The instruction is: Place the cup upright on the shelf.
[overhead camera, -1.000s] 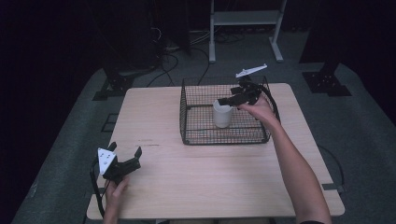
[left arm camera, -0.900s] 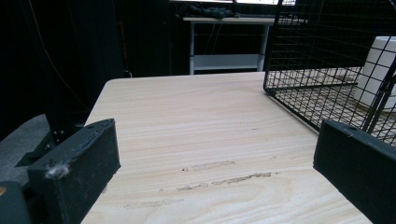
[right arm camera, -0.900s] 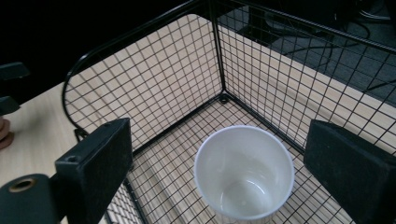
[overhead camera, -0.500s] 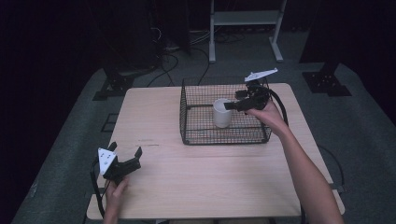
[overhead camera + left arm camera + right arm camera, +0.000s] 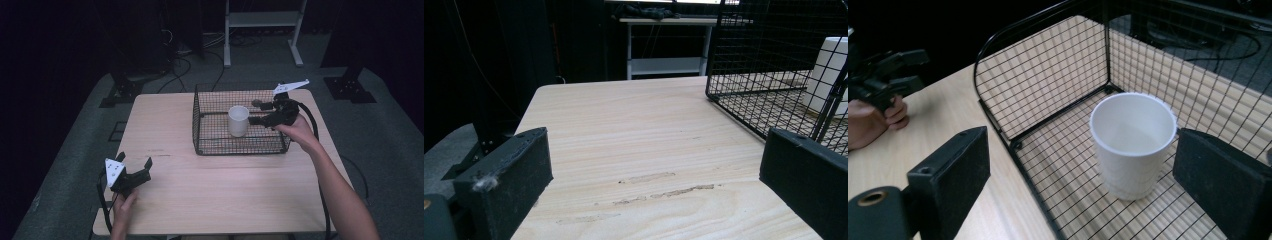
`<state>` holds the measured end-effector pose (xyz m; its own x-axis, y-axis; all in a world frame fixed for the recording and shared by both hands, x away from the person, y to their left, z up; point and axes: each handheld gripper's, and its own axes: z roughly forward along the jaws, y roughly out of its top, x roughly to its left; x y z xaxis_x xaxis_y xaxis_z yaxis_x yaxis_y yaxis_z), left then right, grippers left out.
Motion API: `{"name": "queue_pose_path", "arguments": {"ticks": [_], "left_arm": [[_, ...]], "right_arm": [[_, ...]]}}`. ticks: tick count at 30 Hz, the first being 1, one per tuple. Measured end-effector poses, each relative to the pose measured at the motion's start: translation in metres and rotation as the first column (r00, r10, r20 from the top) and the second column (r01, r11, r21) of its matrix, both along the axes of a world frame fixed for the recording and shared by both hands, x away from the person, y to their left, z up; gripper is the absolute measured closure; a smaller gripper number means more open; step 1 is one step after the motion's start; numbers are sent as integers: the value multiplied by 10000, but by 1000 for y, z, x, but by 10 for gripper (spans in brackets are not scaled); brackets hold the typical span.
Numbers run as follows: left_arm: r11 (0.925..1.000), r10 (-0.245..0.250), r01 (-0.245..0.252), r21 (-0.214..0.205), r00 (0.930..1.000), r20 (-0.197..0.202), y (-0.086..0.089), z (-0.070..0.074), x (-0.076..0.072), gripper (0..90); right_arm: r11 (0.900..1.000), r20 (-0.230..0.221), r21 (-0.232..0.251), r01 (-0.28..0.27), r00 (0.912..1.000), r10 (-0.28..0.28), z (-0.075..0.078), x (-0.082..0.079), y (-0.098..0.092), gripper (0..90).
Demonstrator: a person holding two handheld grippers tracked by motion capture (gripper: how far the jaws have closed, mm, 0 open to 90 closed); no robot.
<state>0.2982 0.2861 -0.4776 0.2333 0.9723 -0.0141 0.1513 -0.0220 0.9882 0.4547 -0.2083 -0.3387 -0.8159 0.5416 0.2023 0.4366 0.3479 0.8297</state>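
Cup (image 5: 238,120) is left upright inside basket (image 5: 200,142), frame centre; right hand-held gripper (image 5: 261,113) is held wide open and empty beside it, left hand-held gripper (image 5: 134,170) rested open on desk (image 5: 230,195), lower left.

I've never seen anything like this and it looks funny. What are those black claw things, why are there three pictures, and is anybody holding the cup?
Those black claws are grippers, tools with two jaws that a person squeezes by hand. There is no robot here. The top picture comes from a camera high above the wooden table. In it you see the left gripper resting low near the table's front corner, and the right gripper reaching over a black wire basket. The other two pictures come from little cameras riding on each gripper, so the black blocks at the bottom are its own jaws. A white paper cup stands upright and empty inside the basket. Nobody holds it: both grippers are open, and the right gripper's jaws sit apart from the cup.
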Motion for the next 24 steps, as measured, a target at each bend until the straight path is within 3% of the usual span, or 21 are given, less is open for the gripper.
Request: {"name": "queue_pose_path", "arguments": {"ticks": [5, 15, 24], "left_arm": [[10000, -6, 6, 43, 10000, 0, 0, 0, 0, 0], [10000, -11, 11, 70, 10000, 1, -1, 0, 0, 0], [10000, -15, 15, 81, 10000, -1, -1, 0, 0, 0]], "right_arm": [[9994, 10, -198, -268, 9996, 269, -3, -9, -1, 73], [9986, 302, 67, -525, 9982, 522, -5, -27, -4, 79], [9982, 200, 122, -585, 9981, 582, -13, -40, -15, 79]]}}
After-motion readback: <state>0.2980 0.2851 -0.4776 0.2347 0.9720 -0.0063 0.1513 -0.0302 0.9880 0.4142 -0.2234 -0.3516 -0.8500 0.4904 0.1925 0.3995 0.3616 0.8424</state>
